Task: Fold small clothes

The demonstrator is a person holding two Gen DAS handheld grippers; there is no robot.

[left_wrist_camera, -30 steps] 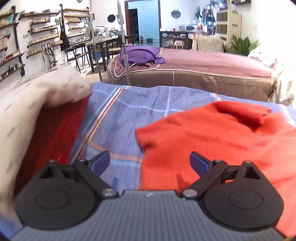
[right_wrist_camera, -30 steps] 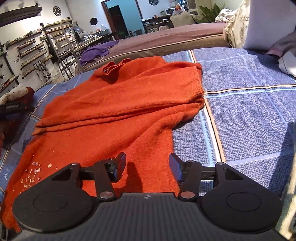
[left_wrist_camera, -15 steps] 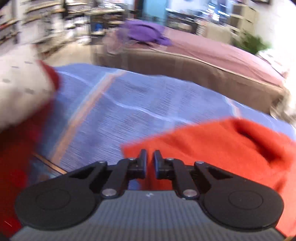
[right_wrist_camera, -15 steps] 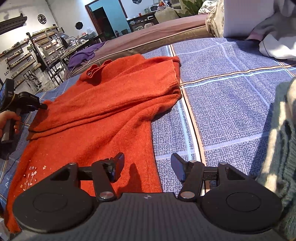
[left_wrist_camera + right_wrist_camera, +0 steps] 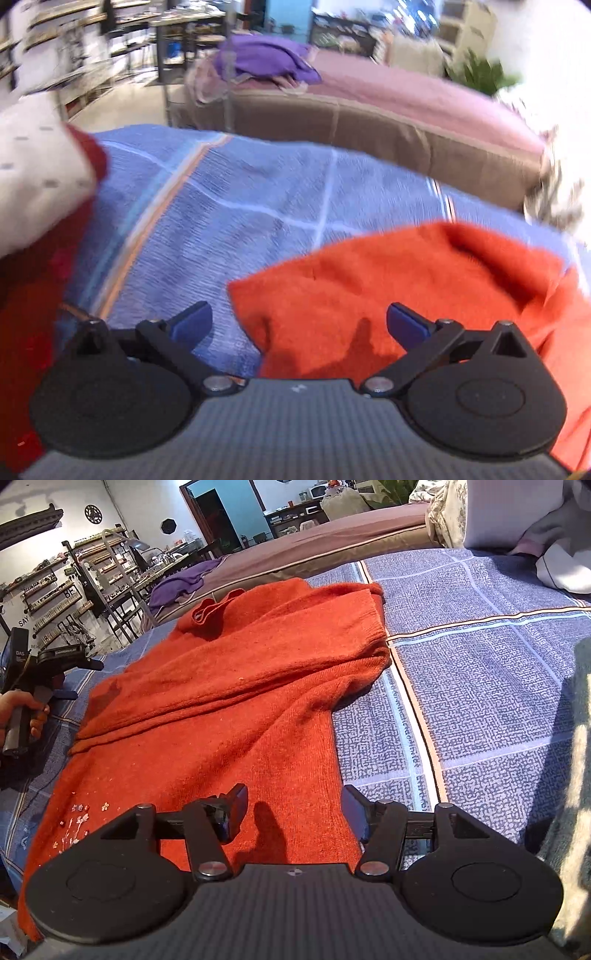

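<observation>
Orange-red knit sweater (image 5: 229, 709) lies spread on the bed (image 5: 480, 672), over a blue plaid cover; one sleeve is folded across the chest, the collar sits at the far end, the hem nearest the right camera. Looks soft, limp and fairly thick: likely to drape and sag when lifted, and the fuzzy knit should give the pads good purchase with little slip. Not fragile, though small pale beads or embroidery near the hem's left corner could snag.

Left hand-held gripper (image 5: 299, 325): jaws opening, wide apart, a corner of the sweater's edge lying below and between them, unpinched. Right hand-held gripper (image 5: 293, 818): released, jaws apart over the hem's right edge, nothing pinched.

Best holds, by my reading: the doubled edges at hem corners or the shoulder seam.

Room: open cover to the right of the sweater; a second bed (image 5: 406, 110) with a purple cloth (image 5: 266, 62) stands beyond. A white-and-red bundle (image 5: 40, 177) crowds the left side.
</observation>
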